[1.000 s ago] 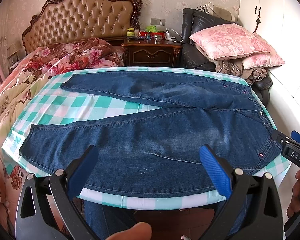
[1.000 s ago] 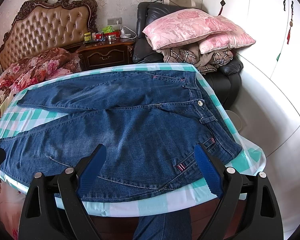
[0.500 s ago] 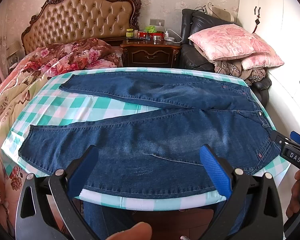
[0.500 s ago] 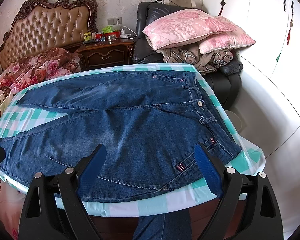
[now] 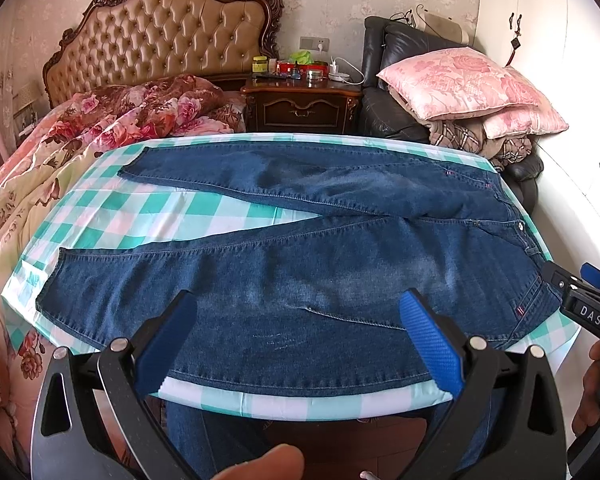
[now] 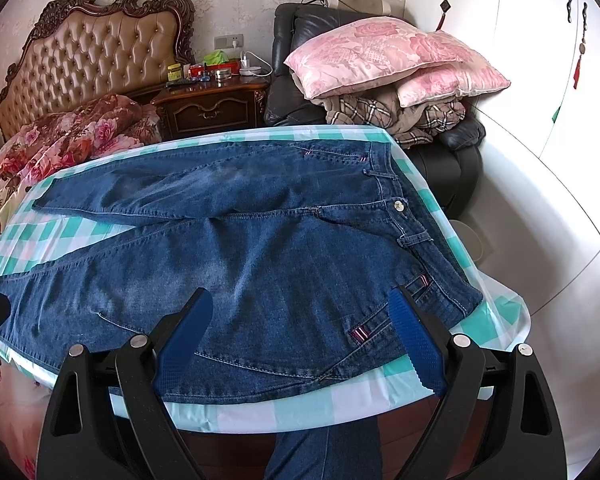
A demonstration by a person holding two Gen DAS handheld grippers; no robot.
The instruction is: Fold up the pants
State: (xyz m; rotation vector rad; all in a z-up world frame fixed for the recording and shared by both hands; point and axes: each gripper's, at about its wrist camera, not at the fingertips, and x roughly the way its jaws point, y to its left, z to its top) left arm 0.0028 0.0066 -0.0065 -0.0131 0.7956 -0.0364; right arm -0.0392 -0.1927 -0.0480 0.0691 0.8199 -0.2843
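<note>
My left gripper (image 5: pixel 298 344) and right gripper (image 6: pixel 300 342) are both wide apart, holding nothing, above the flat jeans (image 5: pixel 300 264). My right one reads "DAS".

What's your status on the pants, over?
Both tongs, left and right, open, empty, above near edge. Jeans flat on checked cloth, legs splayed, unfolded. Nothing in the way.

The left gripper (image 5: pixel 298 346) and the right gripper (image 6: pixel 300 346) are being held low in their frames, jaws spread wide and gripping nothing, while a hand (image 5: pixel 598 390) is showing at lower right.
</note>
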